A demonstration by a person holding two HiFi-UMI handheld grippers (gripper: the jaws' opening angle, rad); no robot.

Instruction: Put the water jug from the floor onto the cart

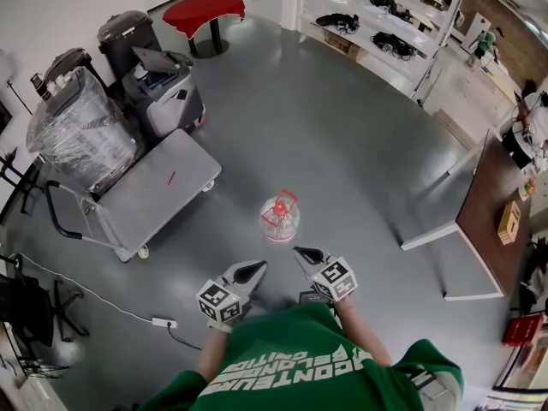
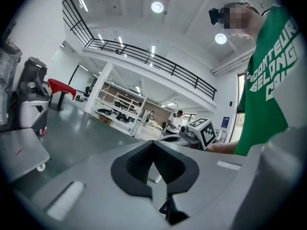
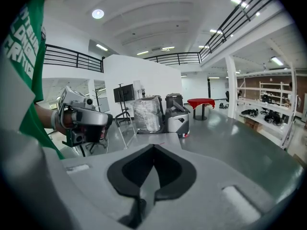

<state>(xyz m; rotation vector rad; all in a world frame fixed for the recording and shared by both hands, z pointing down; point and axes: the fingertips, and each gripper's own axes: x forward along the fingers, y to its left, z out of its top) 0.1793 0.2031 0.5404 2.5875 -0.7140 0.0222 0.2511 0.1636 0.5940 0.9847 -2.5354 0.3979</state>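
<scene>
The water jug [image 1: 280, 216], clear with a red cap and handle, stands on the grey floor just ahead of both grippers. The flat grey cart [image 1: 154, 191] with its push handle [image 1: 64, 221] is to the jug's left and carries nothing on its deck. My left gripper [image 1: 257, 267] and right gripper [image 1: 300, 251] are side by side near the person's body, pointing toward the jug without touching it. Both are shut and hold nothing. In the left gripper view the left gripper [image 2: 153, 143] has its jaws together; in the right gripper view so does the right gripper [image 3: 154, 146]. Neither gripper view shows the jug.
A plastic-wrapped bin [image 1: 81, 135], a grey machine [image 1: 163, 88] and black bins [image 1: 127, 34] stand behind the cart. A red table [image 1: 204, 11] and white shelves [image 1: 377, 15] are farther back. A brown-topped table [image 1: 488, 204] stands at the right. A power strip [image 1: 163, 322] with its cable lies near left.
</scene>
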